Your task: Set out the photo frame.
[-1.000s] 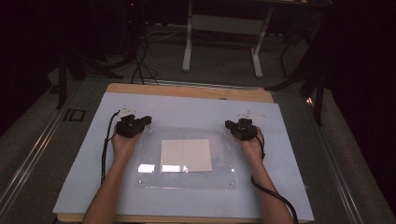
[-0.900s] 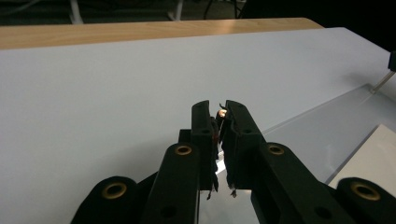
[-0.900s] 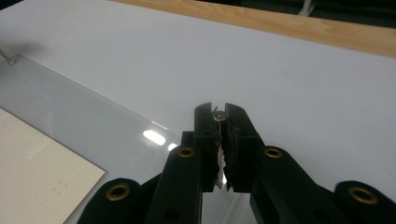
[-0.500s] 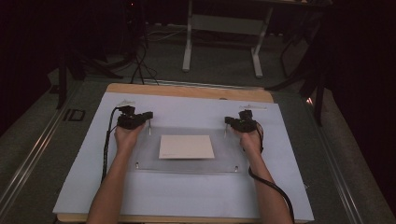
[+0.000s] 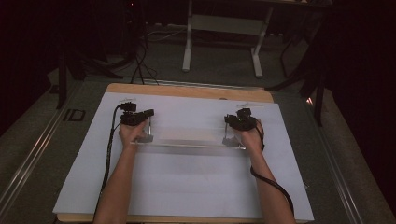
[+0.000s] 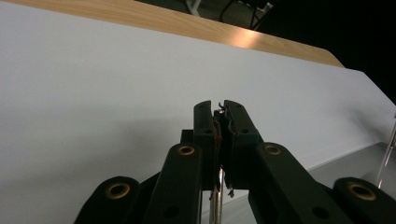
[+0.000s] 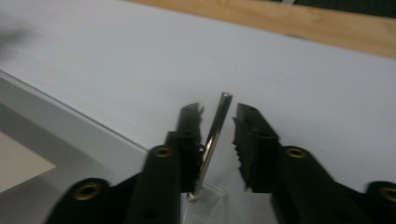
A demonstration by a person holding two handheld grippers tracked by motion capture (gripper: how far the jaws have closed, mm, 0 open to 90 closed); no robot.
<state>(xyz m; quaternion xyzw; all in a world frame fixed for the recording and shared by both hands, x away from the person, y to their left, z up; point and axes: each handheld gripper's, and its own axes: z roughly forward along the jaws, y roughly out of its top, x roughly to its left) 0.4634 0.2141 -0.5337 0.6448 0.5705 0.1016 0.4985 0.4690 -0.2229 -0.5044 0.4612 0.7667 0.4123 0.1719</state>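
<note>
We judge the main risk to be an uneven hold. Our left gripper [image 5: 142, 122] has its jaws pressed nearly together on a thin metal pin [image 6: 215, 205] at the left end of the clear plastic sheet [image 5: 187, 140], while our right gripper [image 5: 236, 125] has its jaws parted around a second pin [image 7: 214, 140], with a gap showing on at least one side. If we lift or tilt now, the right end is not clamped, so the sheet could swing or drop on that side and twist in the left jaws. The pins are smooth polished rods, so they could also slip through the toothed jaws under a sideways pull.

The sheet sits toward the far half of the table [image 5: 187, 91], across its middle and well in from the left and right edges, and seems raised or tipped, as we see little more than its near edge as a bright line. It is rigid, see-through and glossy, with square corners. A pale card [image 7: 18, 170] lies on or under it in the right gripper view; we cannot tell which.

The table has a light wooden top, mostly covered by a matte white sheet of paper [image 5: 187, 186], flat and smooth. The jaws are black plastic with brass-coloured rivets.
</note>
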